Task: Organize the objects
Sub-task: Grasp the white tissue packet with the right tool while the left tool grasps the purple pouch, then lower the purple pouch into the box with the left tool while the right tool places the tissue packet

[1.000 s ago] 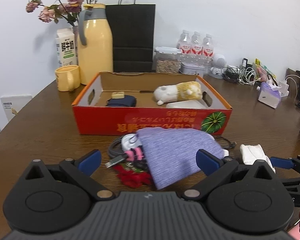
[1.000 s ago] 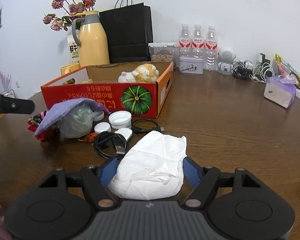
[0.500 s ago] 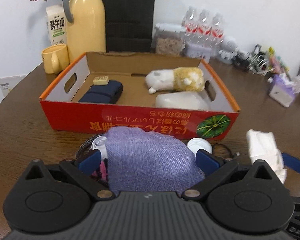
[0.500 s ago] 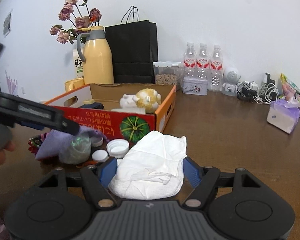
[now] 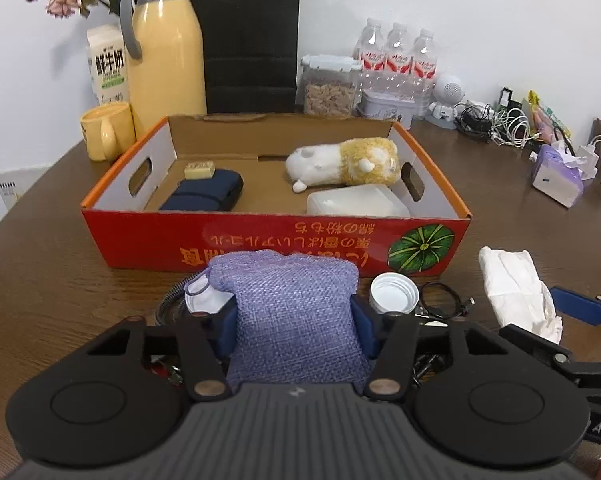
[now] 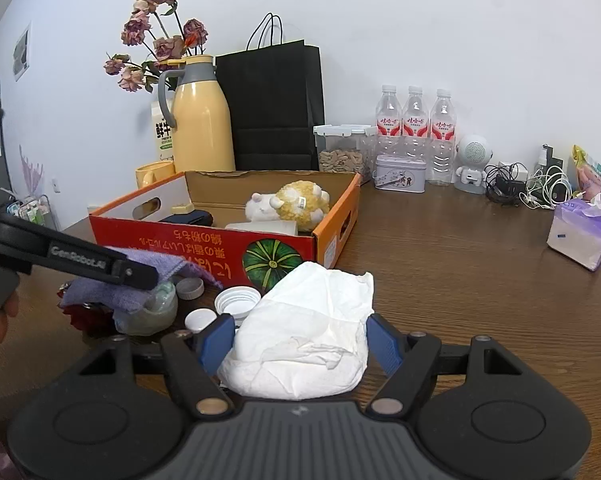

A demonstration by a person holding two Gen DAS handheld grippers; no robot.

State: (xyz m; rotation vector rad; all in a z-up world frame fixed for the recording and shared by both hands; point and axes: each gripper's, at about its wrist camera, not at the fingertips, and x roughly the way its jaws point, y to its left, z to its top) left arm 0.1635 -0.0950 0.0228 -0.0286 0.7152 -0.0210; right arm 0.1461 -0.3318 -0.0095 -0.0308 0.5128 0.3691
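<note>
Before the box (image 5: 260, 240), left gripper (image 5: 294, 324) closing on purple pouch (image 5: 296, 320), pads touching; right gripper (image 6: 300, 344) clamps white wad (image 6: 304, 332).

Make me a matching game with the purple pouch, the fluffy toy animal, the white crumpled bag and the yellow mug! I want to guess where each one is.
Things:
1. purple pouch
2. fluffy toy animal
3. white crumpled bag
4. yellow mug

Places:
A. inside the red cardboard box
B. between the right gripper's blue pads
C. on the table, beside the tall yellow jug
D. between the left gripper's closing pads

Pairs: 1-D, 2-A, 3-B, 4-C
</note>
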